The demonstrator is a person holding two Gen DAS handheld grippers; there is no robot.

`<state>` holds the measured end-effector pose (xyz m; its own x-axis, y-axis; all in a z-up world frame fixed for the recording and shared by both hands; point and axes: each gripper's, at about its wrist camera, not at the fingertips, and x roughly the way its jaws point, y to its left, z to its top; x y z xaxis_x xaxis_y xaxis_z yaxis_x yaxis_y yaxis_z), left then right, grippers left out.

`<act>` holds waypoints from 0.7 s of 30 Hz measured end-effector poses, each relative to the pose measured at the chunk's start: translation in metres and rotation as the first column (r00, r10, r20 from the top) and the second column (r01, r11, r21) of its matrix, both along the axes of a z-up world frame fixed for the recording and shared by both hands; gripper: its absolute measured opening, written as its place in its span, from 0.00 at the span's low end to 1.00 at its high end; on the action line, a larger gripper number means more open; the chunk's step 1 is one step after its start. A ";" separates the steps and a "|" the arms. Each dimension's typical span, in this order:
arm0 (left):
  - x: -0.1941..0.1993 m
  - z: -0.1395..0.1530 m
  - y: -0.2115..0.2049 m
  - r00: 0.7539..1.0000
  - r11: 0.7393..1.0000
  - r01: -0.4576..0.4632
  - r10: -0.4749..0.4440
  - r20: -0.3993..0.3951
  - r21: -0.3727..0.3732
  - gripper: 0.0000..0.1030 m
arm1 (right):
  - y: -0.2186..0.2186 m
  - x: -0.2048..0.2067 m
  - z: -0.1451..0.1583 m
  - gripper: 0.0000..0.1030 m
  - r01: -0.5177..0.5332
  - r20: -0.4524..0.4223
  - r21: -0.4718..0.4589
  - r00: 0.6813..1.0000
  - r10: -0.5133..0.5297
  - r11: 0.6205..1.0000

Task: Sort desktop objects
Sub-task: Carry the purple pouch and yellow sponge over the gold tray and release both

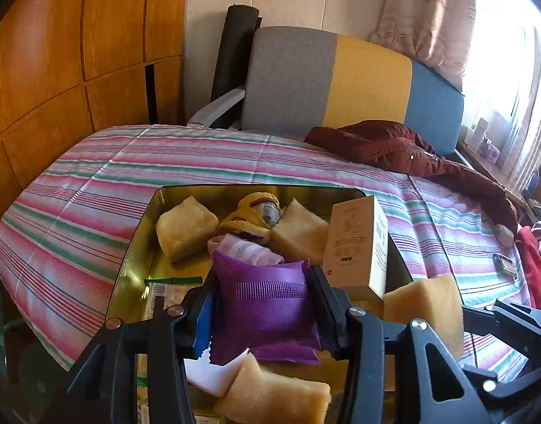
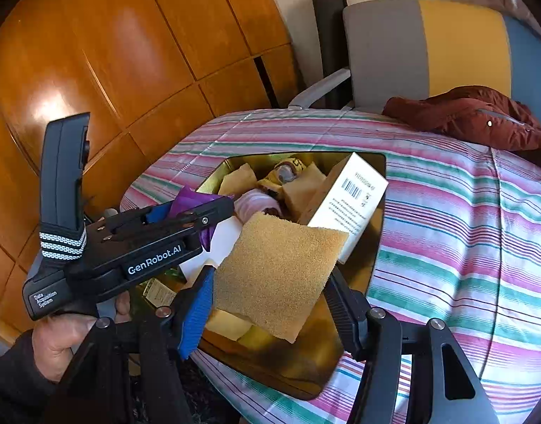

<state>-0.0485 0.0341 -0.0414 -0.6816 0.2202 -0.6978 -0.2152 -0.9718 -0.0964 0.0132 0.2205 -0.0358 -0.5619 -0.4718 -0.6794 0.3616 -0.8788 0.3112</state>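
A gold tin box (image 1: 136, 243) lies on the striped bedspread and holds yellow sponges (image 1: 185, 228), a yellow toy (image 1: 256, 212), a pink sock (image 1: 245, 249) and a beige carton (image 1: 357, 243). My left gripper (image 1: 261, 304) is shut on a purple pouch (image 1: 267, 311) above the box. My right gripper (image 2: 267, 282) is shut on a tan sponge (image 2: 277, 272) above the box (image 2: 376, 233); that sponge also shows in the left wrist view (image 1: 426, 304). The left gripper (image 2: 200, 212) with the purple pouch (image 2: 189, 199) shows in the right wrist view.
The striped bedspread (image 1: 94, 190) surrounds the box. A maroon jacket (image 1: 394, 145) lies at the far right before a grey, yellow and blue chair back (image 1: 341, 81). A wooden wardrobe (image 1: 58, 53) stands left. Red cloth (image 1: 535, 265) lies at the right edge.
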 end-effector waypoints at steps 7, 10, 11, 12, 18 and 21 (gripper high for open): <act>-0.008 -0.005 0.007 1.000 0.999 0.008 -0.007 0.009 -0.036 0.48 | -0.013 -0.009 -0.010 0.62 -0.002 0.022 0.049 1.000 0.000 0.999; -0.010 -0.009 0.008 1.000 0.999 0.011 -0.010 0.020 -0.037 0.48 | -0.013 -0.013 -0.014 0.62 0.004 0.031 0.045 0.999 -0.006 0.999; -0.011 -0.010 0.009 1.000 0.999 0.013 -0.012 0.021 -0.038 0.48 | -0.013 -0.013 -0.014 0.62 0.004 0.033 0.047 0.999 -0.005 0.999; -0.011 -0.011 0.009 1.000 0.999 0.014 -0.014 0.021 -0.039 0.48 | -0.014 -0.014 -0.015 0.62 0.003 0.034 0.051 0.999 -0.005 0.999; -0.012 -0.014 0.013 0.999 0.999 0.024 -0.023 0.030 -0.043 0.48 | -0.016 -0.015 -0.019 0.62 0.000 0.043 0.047 0.999 -0.002 0.999; -0.014 -0.018 0.015 0.998 0.998 0.032 -0.030 0.046 -0.044 0.51 | -0.016 -0.016 -0.020 0.62 0.007 0.045 0.048 0.999 -0.010 0.999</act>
<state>-0.0627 0.0493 -0.0595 -0.6426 0.2086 -0.7372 -0.2421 -0.9682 -0.0630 -0.0028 0.2043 -0.0558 -0.5338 -0.4338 -0.7259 0.3406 -0.8960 0.2851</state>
